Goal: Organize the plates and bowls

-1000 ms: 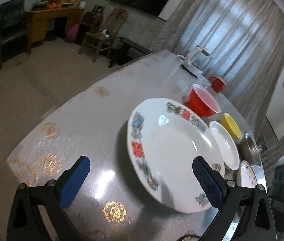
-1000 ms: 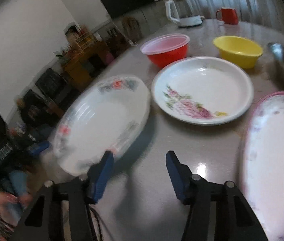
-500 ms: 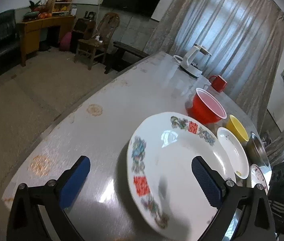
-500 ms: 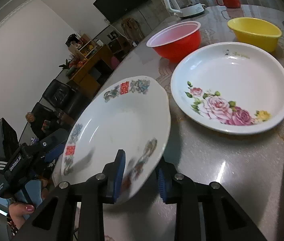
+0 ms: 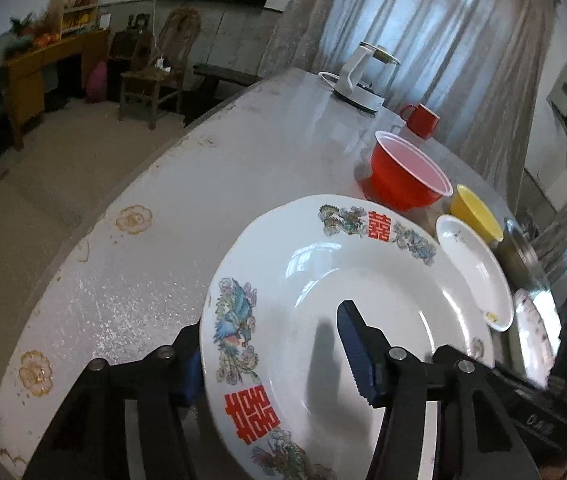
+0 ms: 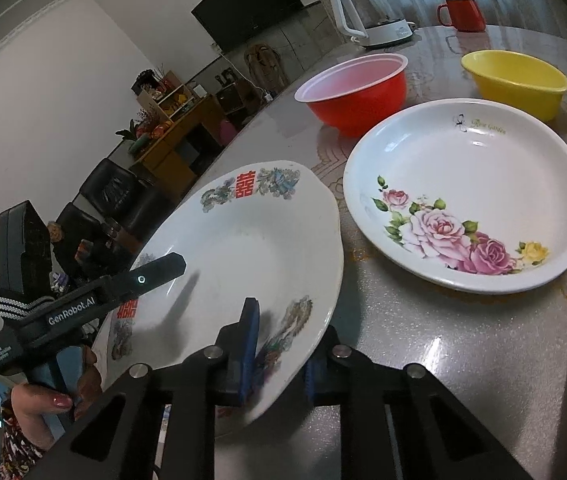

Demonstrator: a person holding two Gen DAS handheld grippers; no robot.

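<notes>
From the left, the left gripper (image 5: 275, 364) straddles the near-left rim of the dragon-pattern plate (image 5: 323, 300), its jaws closing but, as far as the frames show, not yet pinching. The plate tilts above the table (image 6: 443, 340), its raised edge leaning toward the rose plate (image 6: 471, 196), which lies just right of it. The right gripper (image 6: 279, 352) is clamped on the plate's near rim, jaws closing the last bit. Judged so, the stacking move runs rightward, and the right hand is nearer.
</notes>
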